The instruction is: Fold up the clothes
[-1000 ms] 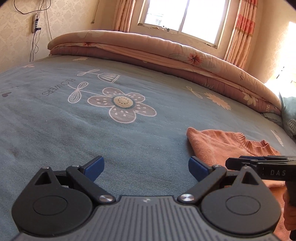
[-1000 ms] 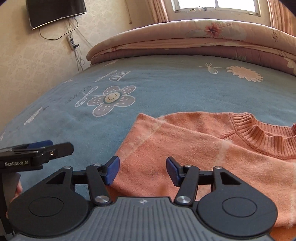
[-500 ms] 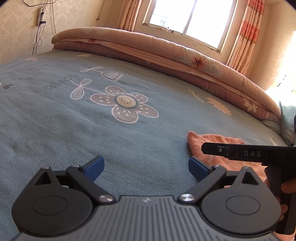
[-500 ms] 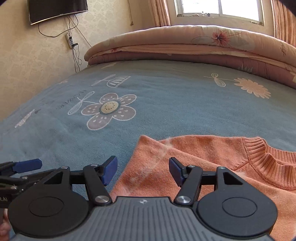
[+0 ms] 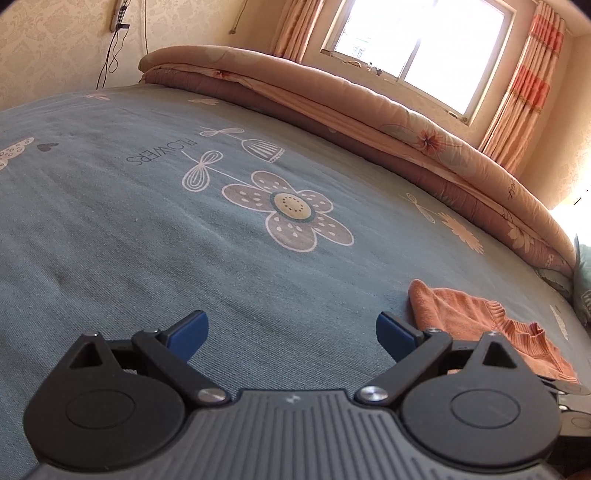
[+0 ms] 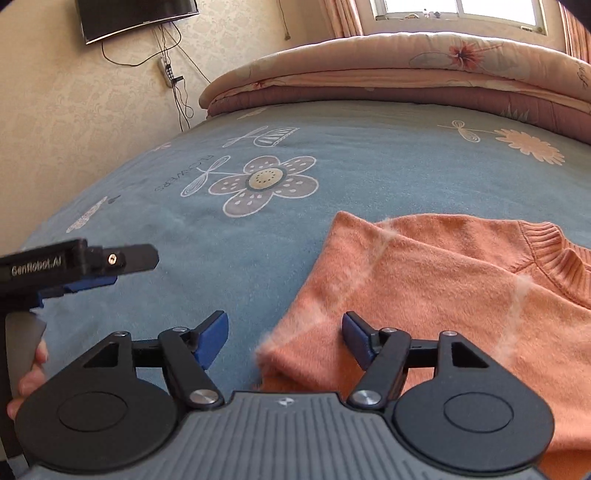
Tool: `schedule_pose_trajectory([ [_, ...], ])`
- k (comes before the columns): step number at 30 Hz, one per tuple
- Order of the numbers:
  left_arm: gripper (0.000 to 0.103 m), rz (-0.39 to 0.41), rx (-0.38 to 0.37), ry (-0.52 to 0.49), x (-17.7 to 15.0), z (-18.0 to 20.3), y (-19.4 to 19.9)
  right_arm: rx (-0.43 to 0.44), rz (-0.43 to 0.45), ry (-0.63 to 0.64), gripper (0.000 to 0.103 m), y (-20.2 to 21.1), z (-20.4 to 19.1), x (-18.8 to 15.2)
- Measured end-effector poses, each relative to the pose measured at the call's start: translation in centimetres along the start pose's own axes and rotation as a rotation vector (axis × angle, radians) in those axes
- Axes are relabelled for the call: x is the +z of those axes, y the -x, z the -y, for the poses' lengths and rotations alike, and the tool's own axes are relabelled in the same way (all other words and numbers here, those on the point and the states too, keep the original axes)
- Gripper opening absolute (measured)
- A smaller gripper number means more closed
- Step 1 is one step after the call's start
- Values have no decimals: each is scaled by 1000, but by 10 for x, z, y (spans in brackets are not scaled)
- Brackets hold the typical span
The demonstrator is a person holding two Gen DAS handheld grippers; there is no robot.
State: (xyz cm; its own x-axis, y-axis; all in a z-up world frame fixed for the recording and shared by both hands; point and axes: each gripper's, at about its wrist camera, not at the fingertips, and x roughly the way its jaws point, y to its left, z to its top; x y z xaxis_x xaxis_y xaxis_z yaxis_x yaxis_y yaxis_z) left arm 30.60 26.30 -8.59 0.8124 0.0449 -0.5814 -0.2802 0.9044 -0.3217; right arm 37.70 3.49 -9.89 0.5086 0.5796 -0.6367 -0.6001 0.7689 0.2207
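My right gripper [image 6: 282, 338] has just been opening, its jaws straddling the sweater [image 6: 443, 288] corner without pressing. My left gripper [image 5: 291, 332] is hovering agape over bare bed [image 5: 184, 240]. The sweater is lying near the bed's right edge.

Blue floral bedsheet [image 5: 147, 229], folded quilt [image 5: 369, 110], window [image 5: 424, 40], wall television [image 6: 136, 16]

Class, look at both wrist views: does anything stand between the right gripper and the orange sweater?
Nothing visible does. The right gripper is open, its jaws just widening, with the sweater corner between them on the bedspread. The left gripper is off to the side, over bare bedspread.
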Motion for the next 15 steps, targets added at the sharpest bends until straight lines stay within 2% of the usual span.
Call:
schedule_pose_trajectory([
  [4,97,-12,-34,-36,-2,11,-1,7,-6,32,75,23,-7,-9],
  [7,97,-24,-58,-73,-5,24,-3,-7,22,-44,75,43,15,-5],
  [9,97,-34,-59,-114,-9,35,-5,-22,35,-148,78,53,41,-4],
  [12,97,-29,-47,-163,-14,51,-8,5,33,-362,78,57,87,-7],
  [15,97,-20,-69,-197,-20,66,-13,110,65,-518,78,59,112,-11],
])
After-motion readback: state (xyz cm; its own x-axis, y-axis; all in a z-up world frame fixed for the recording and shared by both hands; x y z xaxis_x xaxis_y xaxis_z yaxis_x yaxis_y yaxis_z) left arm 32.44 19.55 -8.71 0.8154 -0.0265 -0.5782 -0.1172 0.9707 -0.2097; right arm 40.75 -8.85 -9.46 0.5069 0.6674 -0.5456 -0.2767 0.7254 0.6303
